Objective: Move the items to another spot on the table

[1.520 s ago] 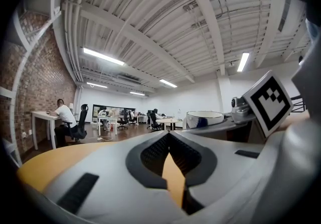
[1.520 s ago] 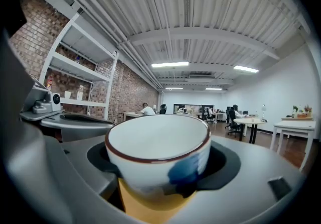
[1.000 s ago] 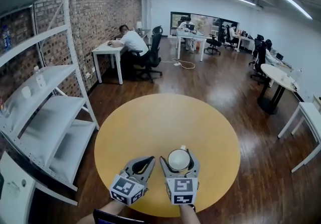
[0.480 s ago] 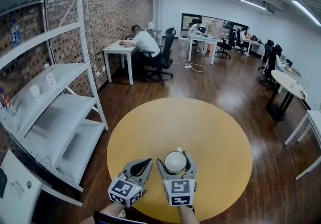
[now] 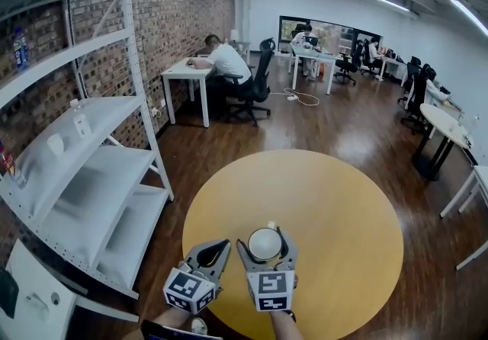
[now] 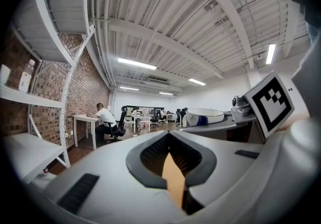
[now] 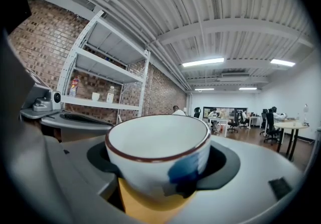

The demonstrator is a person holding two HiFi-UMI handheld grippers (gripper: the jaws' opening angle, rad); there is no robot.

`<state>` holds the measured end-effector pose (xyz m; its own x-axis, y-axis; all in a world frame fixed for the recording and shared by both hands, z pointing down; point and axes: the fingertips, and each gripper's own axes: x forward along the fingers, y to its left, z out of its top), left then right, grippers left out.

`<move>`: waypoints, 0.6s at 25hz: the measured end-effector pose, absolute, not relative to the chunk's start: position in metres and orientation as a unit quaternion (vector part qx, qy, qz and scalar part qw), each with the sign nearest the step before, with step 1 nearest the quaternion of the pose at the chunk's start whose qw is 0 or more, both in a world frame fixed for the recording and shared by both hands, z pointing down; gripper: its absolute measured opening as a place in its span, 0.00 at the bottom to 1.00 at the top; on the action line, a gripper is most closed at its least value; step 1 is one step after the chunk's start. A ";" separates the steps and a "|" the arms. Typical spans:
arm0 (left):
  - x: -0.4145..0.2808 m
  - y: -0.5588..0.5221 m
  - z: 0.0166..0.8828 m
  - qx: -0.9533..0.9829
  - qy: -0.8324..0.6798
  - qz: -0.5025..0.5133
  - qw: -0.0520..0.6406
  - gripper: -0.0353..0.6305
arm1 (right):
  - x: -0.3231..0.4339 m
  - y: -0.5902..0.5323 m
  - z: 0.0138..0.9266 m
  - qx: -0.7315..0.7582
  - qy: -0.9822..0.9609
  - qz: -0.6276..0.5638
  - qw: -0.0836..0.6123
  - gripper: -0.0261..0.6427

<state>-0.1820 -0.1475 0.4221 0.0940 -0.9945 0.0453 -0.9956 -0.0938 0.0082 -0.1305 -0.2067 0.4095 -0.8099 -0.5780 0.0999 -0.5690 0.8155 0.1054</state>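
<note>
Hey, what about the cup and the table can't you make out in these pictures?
Underside of the cup: the right hand-held gripper jaws cover it in the right gripper view, and the head view looks from above, so contact with the table is unclear.
Near edge of the table: head view, behind the left hand-held gripper and the right one.
Label of the bottle on the shelf: head view, too small.

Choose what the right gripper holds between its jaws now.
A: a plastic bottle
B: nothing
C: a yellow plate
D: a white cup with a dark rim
D: the right gripper view shows the jaws of the right gripper closed on either side of a white cup with a dark rim.
</note>
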 end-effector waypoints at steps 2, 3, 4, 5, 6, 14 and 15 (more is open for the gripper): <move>-0.201 -0.148 0.425 0.739 -0.674 0.016 0.020 0.06 | -0.149 -0.208 0.414 0.301 -0.951 -0.034 0.063 0.65; -0.211 -0.148 0.427 0.738 -0.674 0.016 0.021 0.06 | -0.159 -0.209 0.416 0.301 -0.951 -0.034 0.063 0.65; -0.221 -0.149 0.430 0.738 -0.675 0.016 0.024 0.06 | -0.169 -0.210 0.419 0.301 -0.951 -0.033 0.062 0.65; -0.230 -0.149 0.433 0.737 -0.675 0.016 0.028 0.06 | -0.179 -0.210 0.422 0.301 -0.951 -0.031 0.062 0.65; -0.240 -0.150 0.436 0.737 -0.675 0.017 0.031 0.06 | -0.189 -0.211 0.425 0.300 -0.951 -0.030 0.061 0.65; -0.313 -0.159 0.455 0.731 -0.681 0.023 0.026 0.06 | -0.266 -0.219 0.451 0.293 -0.954 -0.026 0.059 0.65; -0.321 -0.159 0.459 0.731 -0.682 0.025 0.029 0.06 | -0.274 -0.219 0.456 0.293 -0.954 -0.024 0.060 0.65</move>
<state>-0.3210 -0.1592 0.4590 0.0693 -0.9947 0.0753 -0.9976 -0.0689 0.0086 -0.2741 -0.2190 0.4560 -0.8217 -0.5612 0.0996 -0.5553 0.8276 0.0817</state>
